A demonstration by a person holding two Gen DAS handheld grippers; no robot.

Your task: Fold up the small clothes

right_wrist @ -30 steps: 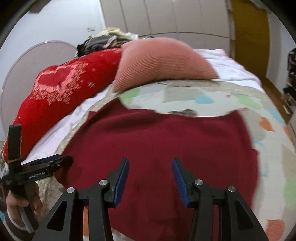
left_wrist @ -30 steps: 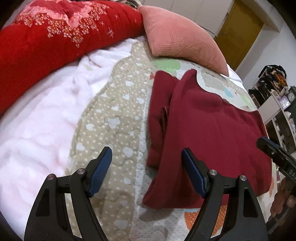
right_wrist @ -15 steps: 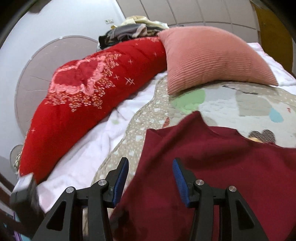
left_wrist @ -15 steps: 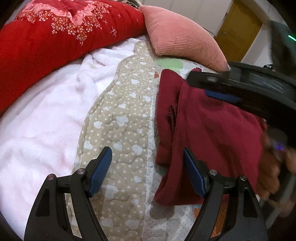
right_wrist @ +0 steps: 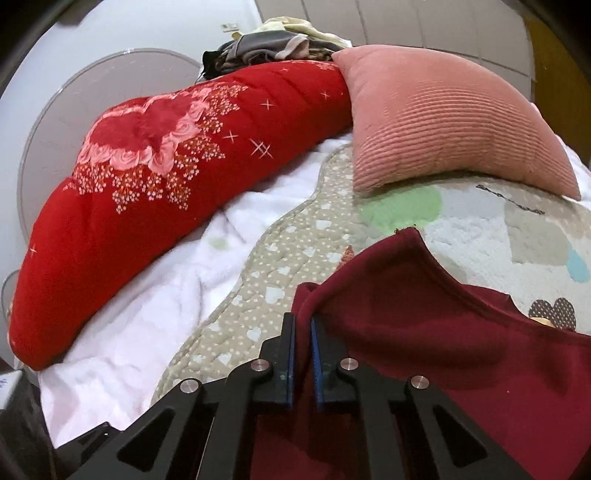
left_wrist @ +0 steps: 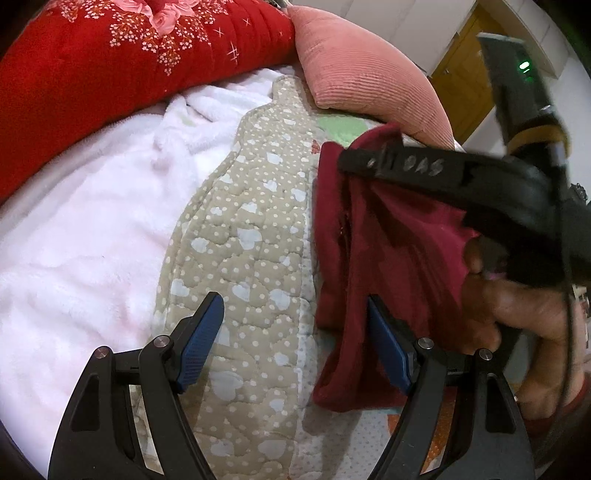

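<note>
My right gripper (right_wrist: pixel 303 354) pinches the maroon garment (right_wrist: pixel 424 332) at its left edge on the quilt (right_wrist: pixel 295 266); my left gripper (left_wrist: pixel 291 339) hangs open beside the hem. Next, probably, I carry this edge across, though the grip's depth is unclear.

Bed: quilted bedspread (right_wrist: pixel 295 258), beige with pale hearts; white fleece blanket (right_wrist: pixel 155 295) at its left edge. Red floral bolster (right_wrist: pixel 166 177) and pink ribbed cushion (right_wrist: pixel 443 125) toward the head. Round white headboard (right_wrist: pixel 74 96), clothes pile (right_wrist: pixel 273 48), panelled wardrobe (right_wrist: pixel 406 22), yellow-brown door (left_wrist: pixel 461 74).
</note>
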